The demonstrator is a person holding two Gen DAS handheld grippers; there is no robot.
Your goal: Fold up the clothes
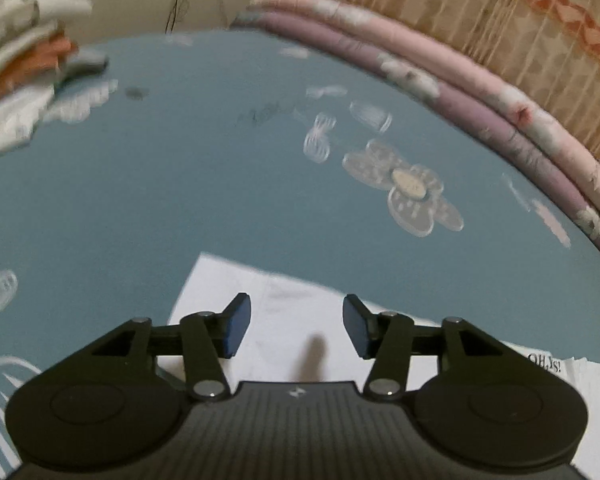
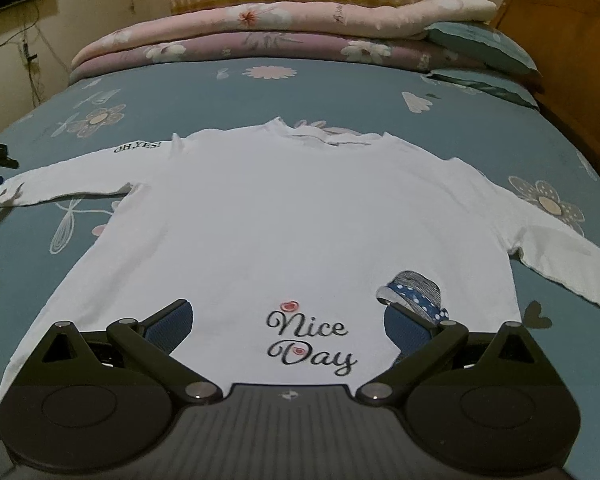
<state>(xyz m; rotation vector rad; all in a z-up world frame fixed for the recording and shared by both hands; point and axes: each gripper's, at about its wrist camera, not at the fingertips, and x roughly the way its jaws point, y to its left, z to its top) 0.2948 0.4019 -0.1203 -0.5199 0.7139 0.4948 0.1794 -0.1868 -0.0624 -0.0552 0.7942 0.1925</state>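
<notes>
A white long-sleeved shirt [image 2: 284,208] lies spread flat, front up, on the blue flowered bed sheet [image 2: 340,92]. It bears the print "Nice Day" [image 2: 310,340] and a blue hat picture [image 2: 416,292]. My right gripper [image 2: 288,326] hovers over the shirt's lower hem, open wide, with nothing between its pads. The shirt's left sleeve [image 2: 72,184], marked "OH,YES!", stretches out to the side. In the left wrist view my left gripper [image 1: 297,328] stands open above that sleeve's cuff end [image 1: 284,300], its blue pads [image 1: 238,328] apart and gripping nothing.
Folded pink and purple quilts [image 2: 260,36] lie along the far side of the bed, with teal pillows [image 2: 480,48] and a wooden headboard [image 2: 572,40] at the right. A pile of clothes [image 1: 24,76] sits at the far left. A curtain [image 1: 500,32] hangs behind.
</notes>
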